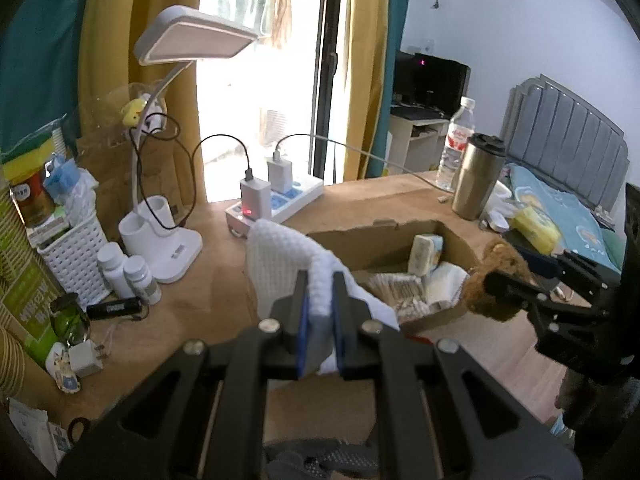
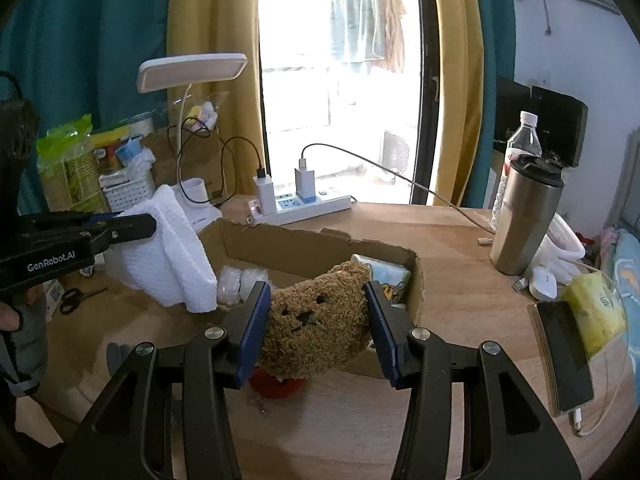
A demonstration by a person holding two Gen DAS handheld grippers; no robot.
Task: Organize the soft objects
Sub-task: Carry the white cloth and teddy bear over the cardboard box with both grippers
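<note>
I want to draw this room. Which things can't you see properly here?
- Teddy bear: right wrist view, the right gripper covers its sides; its body is hidden below.
- White towel: left wrist view, the left gripper hides its lower end.
- Cardboard box: the towel and bear block much of the inside.
- Green packet: cut off by the left edge.

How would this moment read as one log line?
left gripper: shut on white towel | right gripper: shut on brown plush | both by cardboard box
</note>
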